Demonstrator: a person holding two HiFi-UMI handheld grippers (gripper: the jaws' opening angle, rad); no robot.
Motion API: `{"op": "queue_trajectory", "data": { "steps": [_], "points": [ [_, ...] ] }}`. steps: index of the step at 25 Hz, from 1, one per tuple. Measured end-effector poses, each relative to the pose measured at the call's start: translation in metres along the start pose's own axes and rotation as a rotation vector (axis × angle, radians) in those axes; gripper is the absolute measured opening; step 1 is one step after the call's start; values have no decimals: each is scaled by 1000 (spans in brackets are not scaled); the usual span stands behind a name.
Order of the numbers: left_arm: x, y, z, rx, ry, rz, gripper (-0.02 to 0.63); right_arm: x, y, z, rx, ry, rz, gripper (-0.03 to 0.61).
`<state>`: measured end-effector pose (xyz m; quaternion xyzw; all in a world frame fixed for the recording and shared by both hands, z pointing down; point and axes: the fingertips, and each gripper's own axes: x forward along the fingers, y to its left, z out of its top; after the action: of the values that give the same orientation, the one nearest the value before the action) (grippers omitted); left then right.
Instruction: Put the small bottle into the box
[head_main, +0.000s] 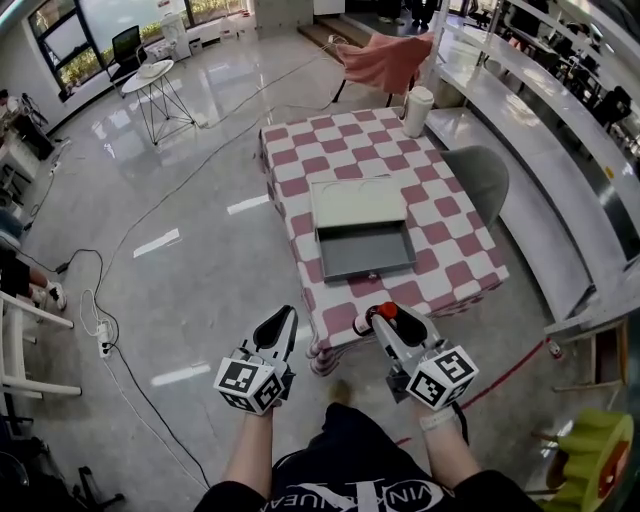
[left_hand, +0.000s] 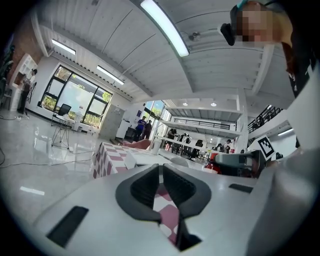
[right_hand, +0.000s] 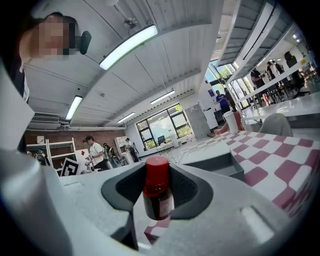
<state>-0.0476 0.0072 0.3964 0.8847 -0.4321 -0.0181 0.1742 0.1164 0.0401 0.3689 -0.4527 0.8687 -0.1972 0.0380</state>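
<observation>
Low in the head view, right of centre, the right gripper is clamped on the small bottle, a dark bottle with a red cap, upright between the two dark pads and hanging over the near edge of the table (its cloth is checked red and white). The box, grey and open, sits at the middle of that table in the centre of the frame, with its pale lid lying flat just behind it. The bottle is well short of the box. In the lower middle of the frame the left gripper hangs over the shiny floor beside the table, jaws drawn together with nothing between them.
</observation>
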Motion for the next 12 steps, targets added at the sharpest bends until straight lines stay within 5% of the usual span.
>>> {"op": "queue_trajectory", "data": {
  "steps": [12],
  "points": [
    [42, 10, -20, -13, 53, 17, 29, 32, -48, 8, -4, 22, 8, 141]
  ]
}}
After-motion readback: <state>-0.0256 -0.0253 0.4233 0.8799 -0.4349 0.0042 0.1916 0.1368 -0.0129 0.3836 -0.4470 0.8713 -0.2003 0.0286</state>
